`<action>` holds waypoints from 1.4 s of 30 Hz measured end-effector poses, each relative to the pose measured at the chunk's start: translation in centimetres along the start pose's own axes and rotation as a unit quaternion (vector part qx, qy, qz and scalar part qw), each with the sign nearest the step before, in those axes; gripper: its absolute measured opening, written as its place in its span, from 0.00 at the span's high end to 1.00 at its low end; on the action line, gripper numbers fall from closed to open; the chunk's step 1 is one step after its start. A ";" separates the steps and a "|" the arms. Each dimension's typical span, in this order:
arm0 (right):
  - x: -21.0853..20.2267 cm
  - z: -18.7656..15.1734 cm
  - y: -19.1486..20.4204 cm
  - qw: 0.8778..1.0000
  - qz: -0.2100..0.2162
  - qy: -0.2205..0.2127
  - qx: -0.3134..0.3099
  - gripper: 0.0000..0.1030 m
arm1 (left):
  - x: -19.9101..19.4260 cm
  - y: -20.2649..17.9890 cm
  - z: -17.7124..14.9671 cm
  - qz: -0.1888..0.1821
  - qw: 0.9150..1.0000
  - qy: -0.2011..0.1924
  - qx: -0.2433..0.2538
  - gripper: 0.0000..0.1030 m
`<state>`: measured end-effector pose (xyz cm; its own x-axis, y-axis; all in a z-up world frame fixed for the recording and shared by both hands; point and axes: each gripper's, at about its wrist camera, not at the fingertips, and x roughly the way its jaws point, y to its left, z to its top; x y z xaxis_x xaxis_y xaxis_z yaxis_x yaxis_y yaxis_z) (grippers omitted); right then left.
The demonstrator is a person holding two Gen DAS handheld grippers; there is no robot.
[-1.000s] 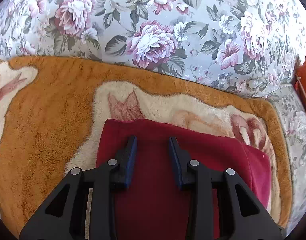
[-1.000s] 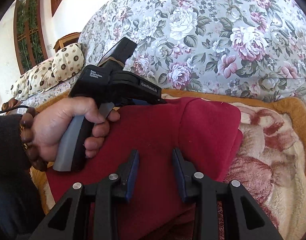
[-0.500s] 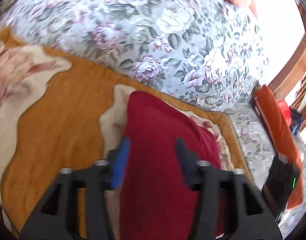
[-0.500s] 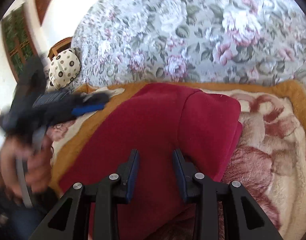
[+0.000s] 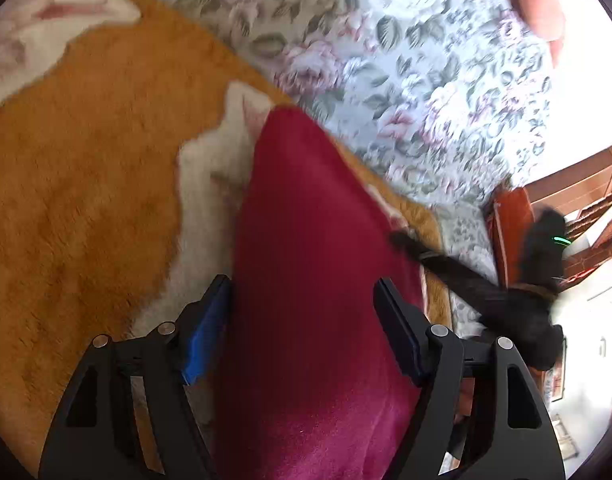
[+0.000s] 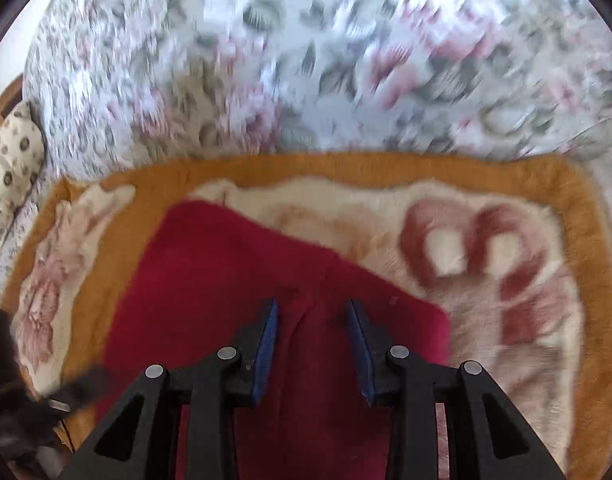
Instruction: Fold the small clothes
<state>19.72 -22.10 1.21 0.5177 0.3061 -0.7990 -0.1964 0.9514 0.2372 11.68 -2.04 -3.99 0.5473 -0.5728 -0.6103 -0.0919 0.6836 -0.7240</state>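
On the orange and cream plush blanket (image 6: pixel 346 168) I see the folded dark red fleece garment (image 6: pixel 226 280) lying flat. My left tool (image 5: pixel 302 312) has just been opening, jaws wide, gripping nothing; my right tool (image 6: pixel 312 340) hangs half-open above the fleece.

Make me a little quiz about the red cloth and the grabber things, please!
1. True or false: the red garment lies on a bare wooden table.
2. What does the red garment lie on? A) an orange and cream fluffy blanket B) a blue towel C) a metal tray
3. Fill in: the left gripper has just been opening and its jaws now stand ____ over the garment, gripping nothing.

Key: 1. false, it lies on the blanket, with flowered fabric behind. 2. A. 3. open.
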 end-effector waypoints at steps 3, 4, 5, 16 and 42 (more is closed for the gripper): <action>-4.8 -1.4 -2.4 0.992 0.087 -0.073 0.055 0.56 | -0.1 -0.1 0.1 -0.012 1.000 0.003 -0.003 0.25; -5.7 -2.2 -3.3 0.989 0.100 -0.085 0.071 0.50 | 0.0 0.1 0.2 -0.016 1.000 0.004 -0.008 0.24; -6.3 -3.5 -4.5 0.983 0.123 -0.093 0.097 0.35 | 0.1 0.3 0.3 -0.021 1.000 0.006 -0.015 0.24; -1.3 -10.6 -9.8 0.922 0.271 -0.039 0.273 0.29 | 1.5 0.0 -0.3 0.008 1.000 0.029 0.005 0.21; -2.9 -6.7 -1.7 0.965 0.237 -0.053 0.103 0.69 | -4.5 -1.5 2.0 0.022 0.993 -0.080 0.079 0.61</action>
<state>13.04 -24.83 -0.60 0.4938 0.7003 -0.5155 -0.2688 0.6868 0.6754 11.02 0.35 0.49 0.6724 -0.4704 -0.5714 0.0059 0.7754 -0.6314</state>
